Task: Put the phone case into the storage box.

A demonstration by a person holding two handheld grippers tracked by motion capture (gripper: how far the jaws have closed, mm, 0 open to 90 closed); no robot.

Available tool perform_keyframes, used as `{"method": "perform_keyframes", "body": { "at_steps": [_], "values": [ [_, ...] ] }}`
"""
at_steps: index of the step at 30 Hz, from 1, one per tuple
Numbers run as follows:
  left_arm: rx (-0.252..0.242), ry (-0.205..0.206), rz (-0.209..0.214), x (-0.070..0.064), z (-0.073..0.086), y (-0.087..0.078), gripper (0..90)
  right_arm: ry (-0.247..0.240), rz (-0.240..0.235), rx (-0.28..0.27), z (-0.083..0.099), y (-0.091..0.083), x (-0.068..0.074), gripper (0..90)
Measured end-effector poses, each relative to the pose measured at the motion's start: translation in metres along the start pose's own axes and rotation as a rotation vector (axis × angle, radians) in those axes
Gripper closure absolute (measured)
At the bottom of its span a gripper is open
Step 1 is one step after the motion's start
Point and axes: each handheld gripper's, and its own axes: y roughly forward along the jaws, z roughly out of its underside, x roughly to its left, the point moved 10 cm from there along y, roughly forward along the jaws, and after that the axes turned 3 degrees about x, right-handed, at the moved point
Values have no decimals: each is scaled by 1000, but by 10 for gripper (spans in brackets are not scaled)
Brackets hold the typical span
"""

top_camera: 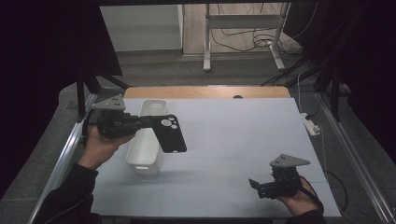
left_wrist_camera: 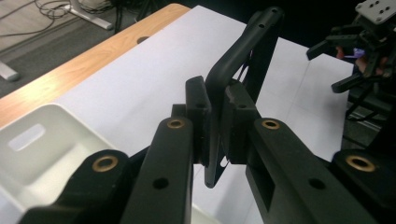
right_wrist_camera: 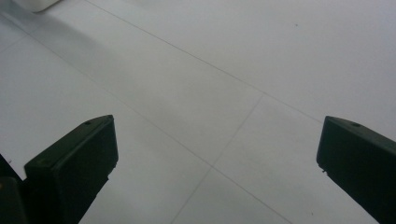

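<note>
A black phone case [top_camera: 171,134] with round camera cutouts hangs in the air above the white bin [top_camera: 148,140], tilted, held by one edge. My left gripper [top_camera: 148,122] is shut on that edge; in the left gripper view the case [left_wrist_camera: 243,60] stands edge-on between the two pads [left_wrist_camera: 198,109], with my left gripper [left_wrist_camera: 215,122] clamped around it. My right gripper [top_camera: 256,187] rests low at the table's front right, open and holding nothing. In the right gripper view its fingertips [right_wrist_camera: 79,158] stand wide apart over bare white table, my right gripper [right_wrist_camera: 217,161] with nothing between them.
The white bin [left_wrist_camera: 42,140] is a long open container at the table's left. The white table top [top_camera: 233,135] has a wooden strip [top_camera: 205,92] along its far edge. A white power strip [top_camera: 312,126] lies off the right side. Metal rails flank the table.
</note>
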Motion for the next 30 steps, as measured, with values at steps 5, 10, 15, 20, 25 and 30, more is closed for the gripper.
{"method": "perform_keyframes", "body": {
  "at_steps": [5,10,15,20,25,30],
  "values": [
    [1,1,-33,10,2,-10,820,26,12,-10,8,-6,-7,0],
    [4,2,-67,21,5,-20,820,51,20,-20,13,-10,-13,0],
    [12,6,-99,31,9,-29,820,71,27,-37,14,-14,-18,0],
    [18,9,-123,41,11,-35,820,77,31,-38,14,-15,-18,0],
    [25,7,-147,52,14,-41,820,82,32,-42,15,-18,-18,0],
    [38,12,-164,60,16,-42,820,91,35,-46,16,-20,-19,0]
  ]
}}
